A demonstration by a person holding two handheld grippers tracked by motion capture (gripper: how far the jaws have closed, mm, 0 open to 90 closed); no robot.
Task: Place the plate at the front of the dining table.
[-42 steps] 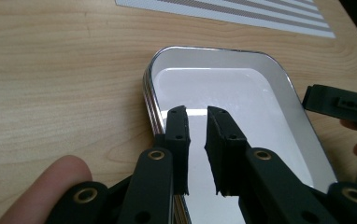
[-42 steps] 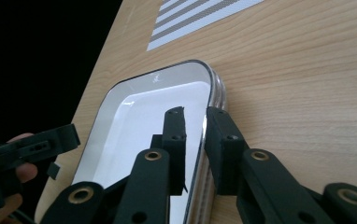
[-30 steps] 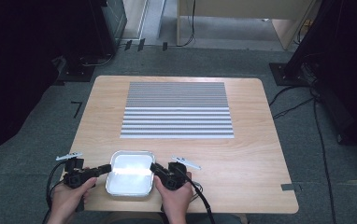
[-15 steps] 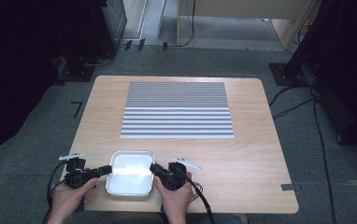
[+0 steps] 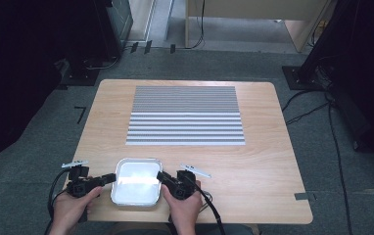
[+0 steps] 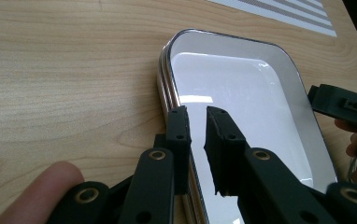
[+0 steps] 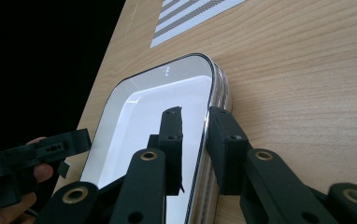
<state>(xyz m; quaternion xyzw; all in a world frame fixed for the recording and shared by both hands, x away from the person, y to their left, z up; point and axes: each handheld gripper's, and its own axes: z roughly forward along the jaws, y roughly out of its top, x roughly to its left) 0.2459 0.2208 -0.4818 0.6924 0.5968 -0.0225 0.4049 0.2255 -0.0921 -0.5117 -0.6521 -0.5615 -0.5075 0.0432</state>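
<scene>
One table (image 5: 273,171): pale wood, seen whole from the high view.
Mat (image 5: 185,115): grey and white stripes, flat on the table's middle and far part, well apart from the tray.
Tray (image 5: 136,188): white, shallow, rounded corners, dark thin rim; sits at the near edge of the table, between the two grippers (its side wall shows several stacked ridges in both gripper views).
Left hand (image 5: 70,208): at the near left corner, wrapped round its gripper.
Right hand (image 5: 185,210): just right of the tray, at the near edge.
Left gripper (image 5: 110,178): at the tray's left rim; jaws narrow, one outside the rim and one over the white inside, a slim gap between them.
Right gripper (image 5: 161,176): at the tray's right rim; jaws narrow, straddling the rim likewise, a gap beside the inner jaw.
</scene>
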